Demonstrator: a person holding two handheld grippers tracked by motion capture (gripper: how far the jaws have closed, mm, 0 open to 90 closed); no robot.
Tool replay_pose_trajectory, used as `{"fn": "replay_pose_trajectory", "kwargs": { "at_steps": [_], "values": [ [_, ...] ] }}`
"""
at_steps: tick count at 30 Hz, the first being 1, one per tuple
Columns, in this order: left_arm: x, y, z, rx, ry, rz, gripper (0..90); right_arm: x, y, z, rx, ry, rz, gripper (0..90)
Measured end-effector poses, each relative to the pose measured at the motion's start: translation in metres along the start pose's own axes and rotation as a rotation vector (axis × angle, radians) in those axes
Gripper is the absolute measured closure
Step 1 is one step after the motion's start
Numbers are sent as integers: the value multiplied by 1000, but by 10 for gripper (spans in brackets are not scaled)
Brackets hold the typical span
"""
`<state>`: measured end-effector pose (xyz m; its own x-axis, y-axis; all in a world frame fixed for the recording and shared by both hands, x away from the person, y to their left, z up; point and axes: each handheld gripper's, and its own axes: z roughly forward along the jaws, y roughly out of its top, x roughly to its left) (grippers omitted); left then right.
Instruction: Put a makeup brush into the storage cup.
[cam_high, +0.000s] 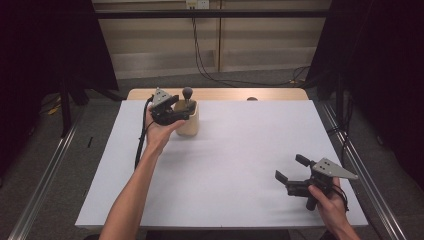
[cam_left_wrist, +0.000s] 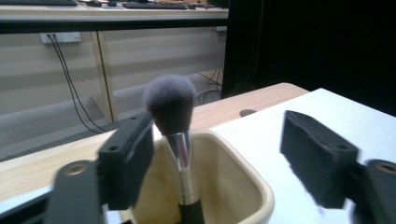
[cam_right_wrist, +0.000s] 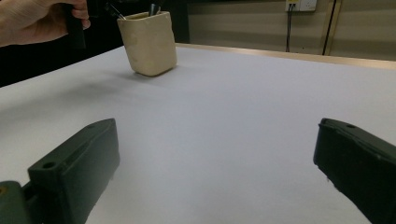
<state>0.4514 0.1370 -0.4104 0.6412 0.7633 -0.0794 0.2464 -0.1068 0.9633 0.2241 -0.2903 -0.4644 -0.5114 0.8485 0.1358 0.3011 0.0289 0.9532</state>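
One cream cup (cam_high: 191, 120) is seen at the far left of the white worktop (cam_high: 240, 165), and one makeup brush (cam_high: 188, 95) is stood upright in it, bristles up. The left gripper (cam_high: 181, 111) is held at the cup's rim, its jaws spread apart on either side of the brush, neither pad pressed on it. At the near right, well apart, the right gripper (cam_high: 290, 168) is held with jaws wide apart, nothing between them.
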Motion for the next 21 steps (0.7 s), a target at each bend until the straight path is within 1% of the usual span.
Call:
{"fn": "replay_pose_trajectory", "kwargs": {
  "at_steps": [1, 2, 3, 5, 7, 9, 12, 14, 16, 18, 19, 21],
  "values": [
    [1, 1, 0, -8, -2, -16, 196, -1, 0, 0, 2, -1, 1, 0],
    [2, 2, -1, -12, -1, -19, 166, -1, -1, 1, 3, -2, 5, 0],
    [3, 3, -2, -23, -1, -34, 141, -2, -1, 1, 5, -1, 7, 0],
    [4, 4, -3, -21, -10, -34, 124, -2, -1, 2, 3, -2, 11, 0],
    [5, 5, -6, -18, -4, -39, 97, -1, -1, 3, 7, 1, 10, 0],
    [6, 6, -9, -16, -9, -56, 71, -1, -1, 4, 8, 5, 3, 0],
    [7, 9, -14, -16, -19, -56, 52, 0, -1, 4, 8, 8, 2, 0],
    [7, 11, -17, -18, -14, -41, 41, 0, -1, 4, 7, 9, 2, 0],
    [6, 12, -22, -22, -31, -31, 27, 0, -1, 4, 8, 9, 1, 0],
    [4, 12, -25, -27, -27, -25, 22, 0, -1, 4, 8, 12, 3, 0],
    [5, 12, -27, -22, -32, -13, 21, 0, -1, 4, 8, 11, 2, 0],
    [4, 11, -31, -28, -25, -21, 21, 1, 0, 3, 7, 8, 2, 0]
  ]
}}
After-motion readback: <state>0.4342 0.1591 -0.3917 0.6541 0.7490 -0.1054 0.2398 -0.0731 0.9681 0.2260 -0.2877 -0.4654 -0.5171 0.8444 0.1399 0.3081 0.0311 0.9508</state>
